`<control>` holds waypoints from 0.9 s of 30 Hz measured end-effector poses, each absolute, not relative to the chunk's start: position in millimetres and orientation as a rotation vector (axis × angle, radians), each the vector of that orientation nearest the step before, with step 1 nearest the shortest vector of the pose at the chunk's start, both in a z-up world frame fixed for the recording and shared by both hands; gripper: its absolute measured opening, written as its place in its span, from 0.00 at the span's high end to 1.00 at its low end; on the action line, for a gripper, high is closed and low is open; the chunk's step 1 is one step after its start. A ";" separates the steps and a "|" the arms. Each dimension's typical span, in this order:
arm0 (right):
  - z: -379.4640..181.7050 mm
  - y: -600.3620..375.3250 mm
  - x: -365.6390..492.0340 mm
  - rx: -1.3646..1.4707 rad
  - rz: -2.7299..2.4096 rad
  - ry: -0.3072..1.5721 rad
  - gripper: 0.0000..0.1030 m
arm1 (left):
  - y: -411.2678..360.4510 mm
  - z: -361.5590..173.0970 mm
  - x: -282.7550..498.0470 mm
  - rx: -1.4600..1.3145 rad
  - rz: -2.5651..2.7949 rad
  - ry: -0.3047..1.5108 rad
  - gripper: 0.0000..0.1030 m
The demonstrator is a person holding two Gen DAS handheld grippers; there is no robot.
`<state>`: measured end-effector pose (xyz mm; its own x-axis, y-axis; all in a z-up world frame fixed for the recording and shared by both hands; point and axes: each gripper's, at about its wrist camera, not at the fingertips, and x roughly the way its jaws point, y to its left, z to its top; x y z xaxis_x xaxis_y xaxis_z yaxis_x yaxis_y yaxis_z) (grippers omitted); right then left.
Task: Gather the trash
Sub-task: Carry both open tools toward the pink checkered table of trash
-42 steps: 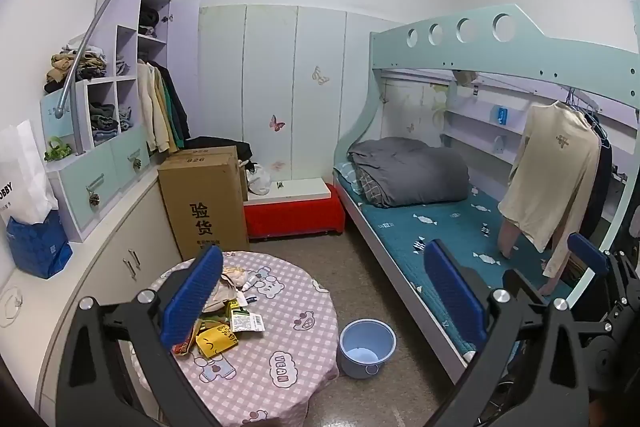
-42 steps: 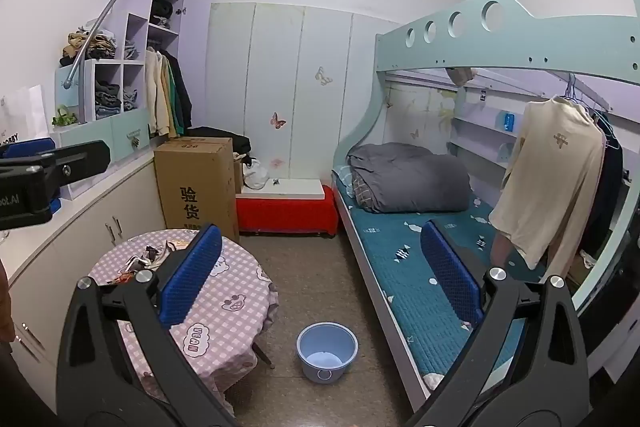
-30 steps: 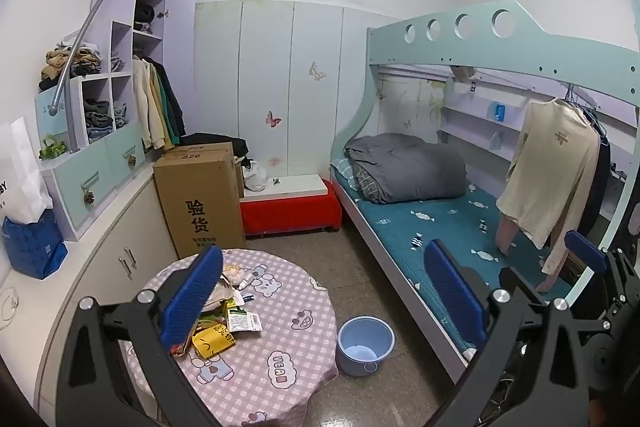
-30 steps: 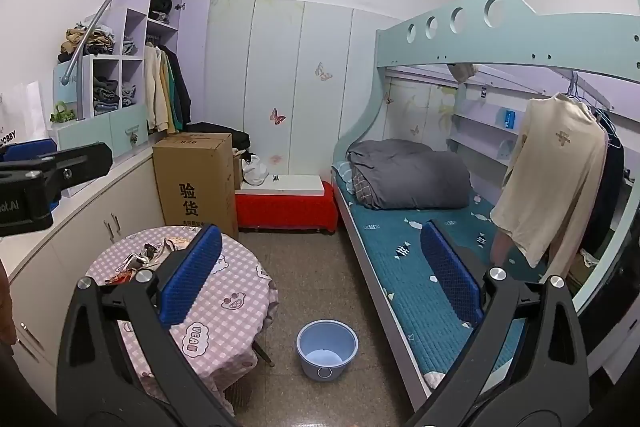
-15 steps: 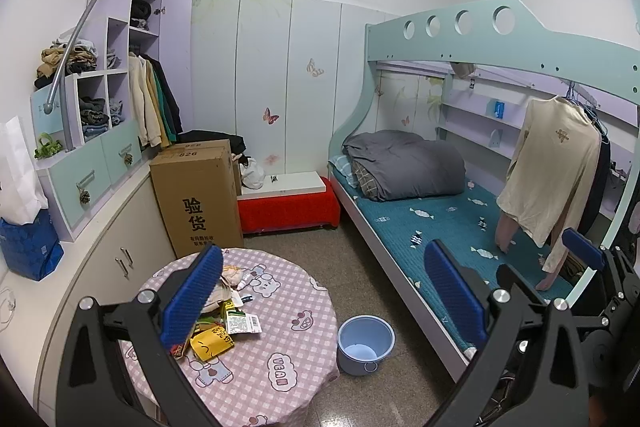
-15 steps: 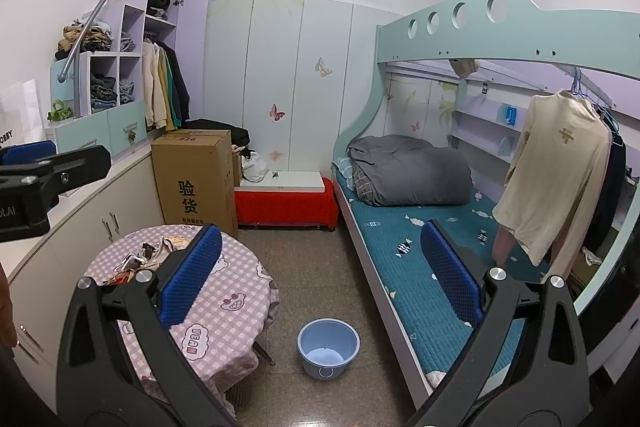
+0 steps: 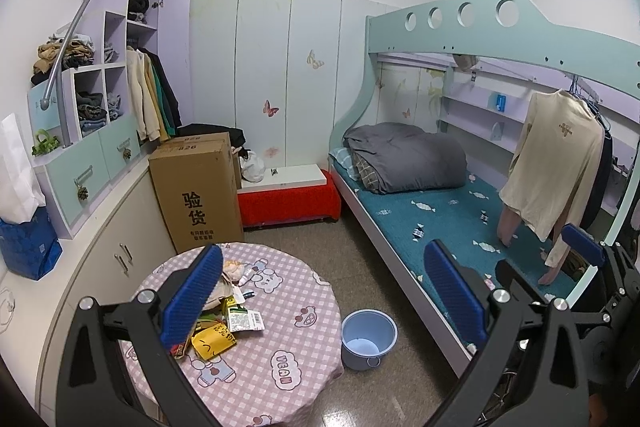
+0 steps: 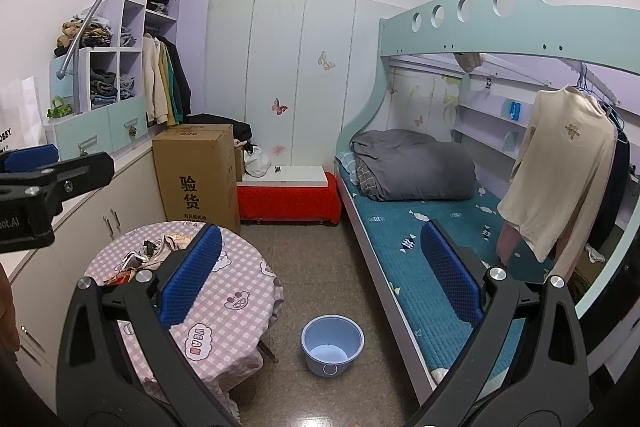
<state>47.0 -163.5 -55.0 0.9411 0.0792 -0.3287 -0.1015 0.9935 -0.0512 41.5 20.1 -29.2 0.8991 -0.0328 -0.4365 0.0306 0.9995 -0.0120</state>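
Note:
A pile of trash [image 7: 228,315], with a yellow wrapper, a green-and-white carton and crumpled paper, lies on the left part of a round table with a pink checked cloth [image 7: 280,355]. The pile also shows in the right wrist view [image 8: 148,259]. A pale blue bucket [image 7: 369,339] stands on the floor right of the table; it also shows in the right wrist view [image 8: 332,345]. My left gripper [image 7: 324,303] is open and empty, above and short of the table. My right gripper [image 8: 320,279] is open and empty, further right, over the floor.
A tall cardboard box [image 7: 198,191] stands behind the table beside a red bench [image 7: 288,203]. White cabinets [image 7: 112,251] run along the left wall. A bunk bed with a teal mattress [image 7: 440,223] fills the right side, with a cream shirt [image 7: 556,167] hanging over it.
Both views have drifted slightly, so the room sits a little lower in the frame. Both grippers stay open and empty.

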 end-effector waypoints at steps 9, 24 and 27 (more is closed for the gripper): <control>-60.2 -165.2 56.3 -0.066 0.096 0.360 0.06 | 12.8 -36.8 55.6 -0.001 -0.031 0.485 0.04; -68.1 -194.1 121.9 -0.052 0.173 0.386 0.06 | -23.9 -35.4 115.0 0.015 0.056 0.519 0.04; -68.3 -202.4 131.8 -0.052 0.196 0.389 0.06 | -34.5 -36.2 126.1 0.018 0.072 0.528 0.04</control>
<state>131.8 -202.4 -68.3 0.9065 0.1801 -0.3819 -0.2001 0.9797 -0.0131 126.1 -34.5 -36.2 0.8612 0.0733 -0.5030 -0.0641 0.9973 0.0357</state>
